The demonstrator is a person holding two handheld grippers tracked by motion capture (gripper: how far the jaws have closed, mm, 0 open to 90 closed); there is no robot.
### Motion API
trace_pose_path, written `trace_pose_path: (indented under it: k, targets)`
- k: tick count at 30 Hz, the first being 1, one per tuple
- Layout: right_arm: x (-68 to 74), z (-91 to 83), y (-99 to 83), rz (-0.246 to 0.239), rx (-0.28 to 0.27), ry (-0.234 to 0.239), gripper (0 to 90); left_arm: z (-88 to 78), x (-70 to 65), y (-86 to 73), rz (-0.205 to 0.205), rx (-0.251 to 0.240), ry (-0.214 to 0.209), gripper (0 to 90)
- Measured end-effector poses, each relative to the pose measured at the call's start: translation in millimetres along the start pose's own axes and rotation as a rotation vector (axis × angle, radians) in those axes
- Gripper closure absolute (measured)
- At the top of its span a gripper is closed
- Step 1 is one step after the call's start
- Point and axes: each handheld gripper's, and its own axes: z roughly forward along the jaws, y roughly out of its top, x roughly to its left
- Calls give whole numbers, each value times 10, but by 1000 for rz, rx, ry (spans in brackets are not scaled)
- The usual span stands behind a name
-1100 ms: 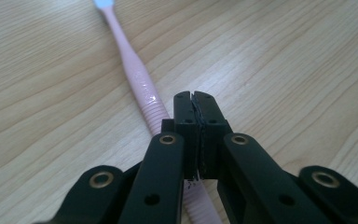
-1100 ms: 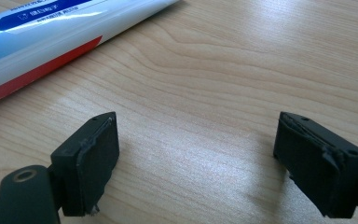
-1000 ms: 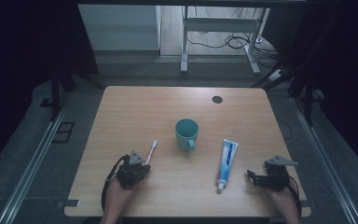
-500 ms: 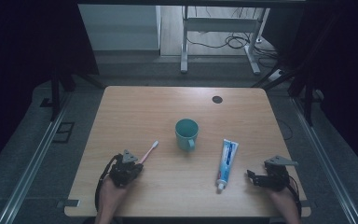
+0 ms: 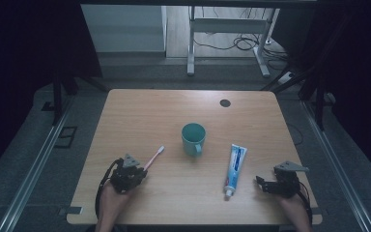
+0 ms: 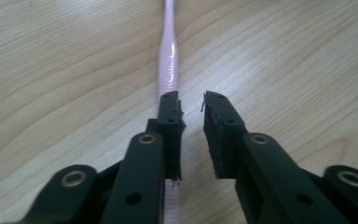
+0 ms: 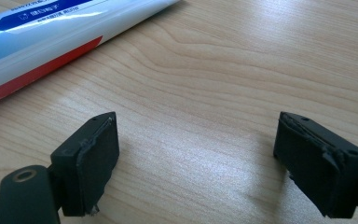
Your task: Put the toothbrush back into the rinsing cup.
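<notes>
Lying flat on the table (image 5: 140, 111), a slim pink toothbrush (image 6: 168, 56).

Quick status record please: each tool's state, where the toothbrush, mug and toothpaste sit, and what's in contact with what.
left tool: jaws have just been opening; slim gap, no longer clamped
toothbrush: pink, flat on the table, handle running under the left jaw, not in the gap
right tool: open wide, nothing between the jaws, low over bare wood
toothpaste: lying flat, cap toward the person, apart from the right tool
mug: teal, upright, mid-table, touching nothing
table: light wood
</notes>
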Motion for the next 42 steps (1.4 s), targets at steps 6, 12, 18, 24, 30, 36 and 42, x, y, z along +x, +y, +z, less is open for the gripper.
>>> trace_pose_path:
  k: [6, 12, 18, 24, 30, 36, 42]
  targets:
    - [0, 0, 0, -1, 0, 0, 140, -9, 42, 22, -4, 23, 6, 689]
    - [1, 2, 2, 0, 0, -2, 140, 5, 88, 84, 2, 66, 9, 634]
    - [5, 11, 11, 4, 2, -5, 139, -7, 167, 167, 1, 112, -2, 599]
    - [6, 14, 13, 4, 3, -4, 138, 32, 212, 280, 5, 187, -25, 571]
    - [7, 14, 14, 5, 3, -4, 139, 84, 231, 395, 17, 249, -34, 565]
    - [7, 14, 14, 5, 3, -4, 139, 175, 222, 516, 31, 318, -38, 572]
    - [7, 14, 14, 5, 3, -4, 139, 236, 209, 622, 37, 364, -38, 593]
